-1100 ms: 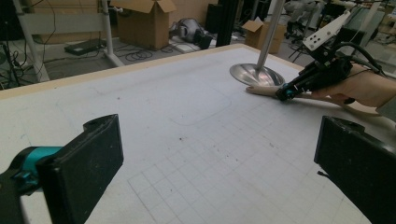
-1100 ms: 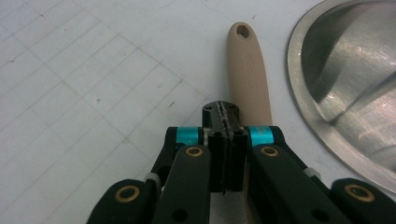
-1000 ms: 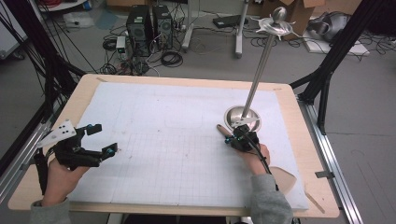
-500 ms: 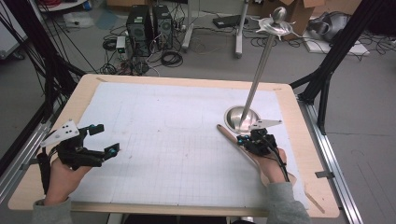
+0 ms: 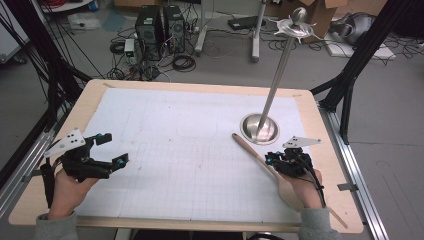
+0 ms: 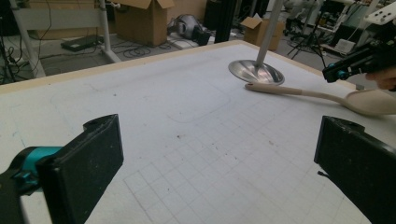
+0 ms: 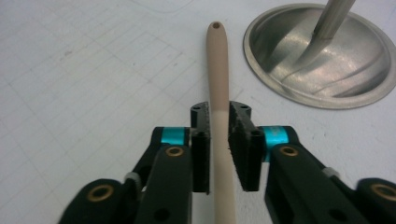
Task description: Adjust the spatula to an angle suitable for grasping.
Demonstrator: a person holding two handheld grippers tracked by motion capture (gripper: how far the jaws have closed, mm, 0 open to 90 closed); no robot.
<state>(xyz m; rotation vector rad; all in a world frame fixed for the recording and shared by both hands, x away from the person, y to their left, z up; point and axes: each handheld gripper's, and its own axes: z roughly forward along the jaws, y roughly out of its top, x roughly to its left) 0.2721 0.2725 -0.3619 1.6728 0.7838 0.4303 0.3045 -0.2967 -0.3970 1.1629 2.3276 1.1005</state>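
Observation:
A pale wooden spoon (image 5: pixel 255 155) lies flat on the white grid mat, its handle tip beside the round steel base (image 5: pixel 259 128) of a tall metal stand. My right gripper (image 5: pixel 271 159) straddles the handle (image 7: pixel 218 70) low over the mat. Its jaws have just been opening, with the handle still between the pads (image 7: pixel 201 149) and a thin gap showing. The spoon's bowl (image 6: pixel 373 100) lies under the right hand. My left gripper (image 5: pixel 114 149) hovers near the mat's left edge, open wide with nothing between its fingers (image 6: pixel 88 158).
The stand's pole leans up to a knobbed top (image 5: pixel 295 25) above the table's far right. The wooden table edge (image 5: pixel 200 222) runs along the near side. Computers, cables and cardboard boxes sit on the floor beyond the table.
My right gripper has drawn back toward the near right, along the spoon's handle and away from the steel base. The spoon lies where it was. The left gripper has not moved.

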